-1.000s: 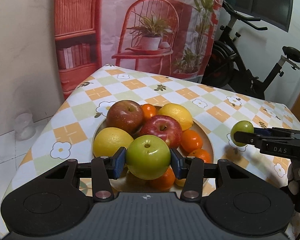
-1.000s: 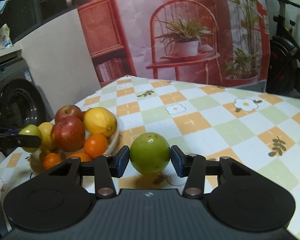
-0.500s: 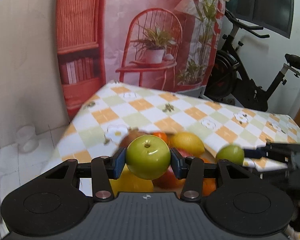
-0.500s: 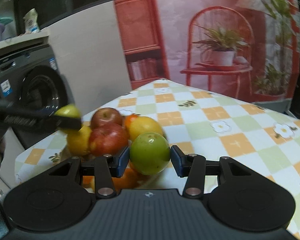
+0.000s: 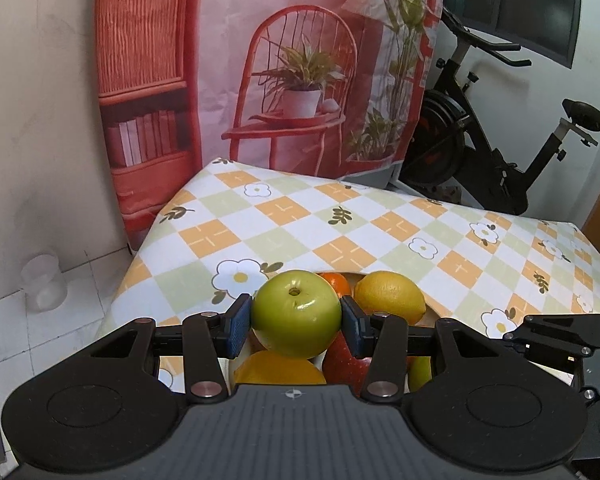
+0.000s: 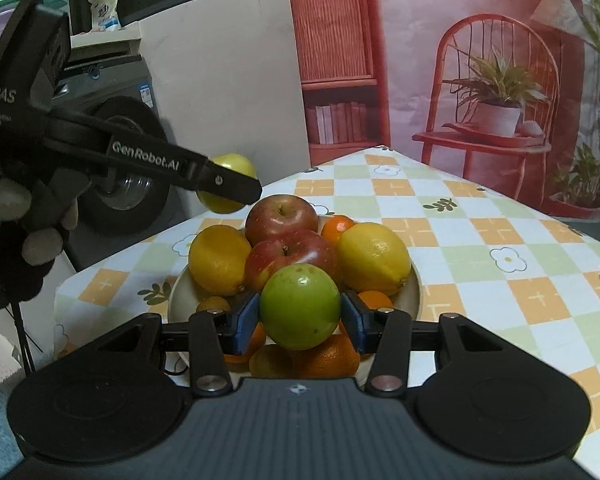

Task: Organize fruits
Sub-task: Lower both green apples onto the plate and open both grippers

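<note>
My left gripper and right gripper each clamp a green apple; I'd lower them slowly into gaps on the heaped plate.

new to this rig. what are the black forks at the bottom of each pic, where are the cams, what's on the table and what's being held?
No robot here: a person carries a two-finger gripper in each hand, with a fisheye camera on each that looks forward along the fingers. The black forks are those fingers, tipped with blue pads.

The left wrist view shows the left gripper shut on a green apple. The right wrist view shows the right gripper shut on a second green apple. In that view the left gripper also shows at upper left, with its apple and a gloved hand.

On the checked tablecloth stands a plate heaped with two red apples, two lemons and several oranges. Both held apples hang above or near the heap, not yet set down.
</note>
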Tool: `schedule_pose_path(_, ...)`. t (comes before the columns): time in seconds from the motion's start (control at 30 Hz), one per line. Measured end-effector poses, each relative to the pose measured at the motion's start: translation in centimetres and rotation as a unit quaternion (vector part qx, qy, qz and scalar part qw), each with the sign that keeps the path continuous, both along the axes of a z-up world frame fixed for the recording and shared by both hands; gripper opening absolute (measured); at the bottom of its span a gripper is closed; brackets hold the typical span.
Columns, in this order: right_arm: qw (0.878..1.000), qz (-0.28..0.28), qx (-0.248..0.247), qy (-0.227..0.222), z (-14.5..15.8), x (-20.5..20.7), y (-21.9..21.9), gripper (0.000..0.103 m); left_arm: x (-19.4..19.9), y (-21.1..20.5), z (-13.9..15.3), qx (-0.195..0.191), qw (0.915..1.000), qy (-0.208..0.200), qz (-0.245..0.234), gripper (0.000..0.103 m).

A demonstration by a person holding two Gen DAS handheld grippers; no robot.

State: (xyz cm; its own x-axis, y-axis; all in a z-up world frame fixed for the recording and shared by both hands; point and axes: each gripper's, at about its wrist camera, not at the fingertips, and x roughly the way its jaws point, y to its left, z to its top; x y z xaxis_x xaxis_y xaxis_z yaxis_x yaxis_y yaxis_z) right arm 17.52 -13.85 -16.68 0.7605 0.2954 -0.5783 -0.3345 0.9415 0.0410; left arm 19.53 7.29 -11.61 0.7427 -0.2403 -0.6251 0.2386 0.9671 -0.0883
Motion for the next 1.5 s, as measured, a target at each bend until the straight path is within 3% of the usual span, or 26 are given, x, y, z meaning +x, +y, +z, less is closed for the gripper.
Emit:
schedule_pose_path(0.57,1.000,0.017,-0.022,0.008,-0.8,-0.1,1.1,0.048,0.2,-0.1,-0.3,-0.006,0.9999,0.005,-0.014,0.050)
schedule_pose_path(1.5,1.000,0.012,-0.014,0.010,-0.8,-0.2,0.8,0.049,1.1,-0.2,-1.2,-0.021,0.9993,0.025,-0.019,0.052)
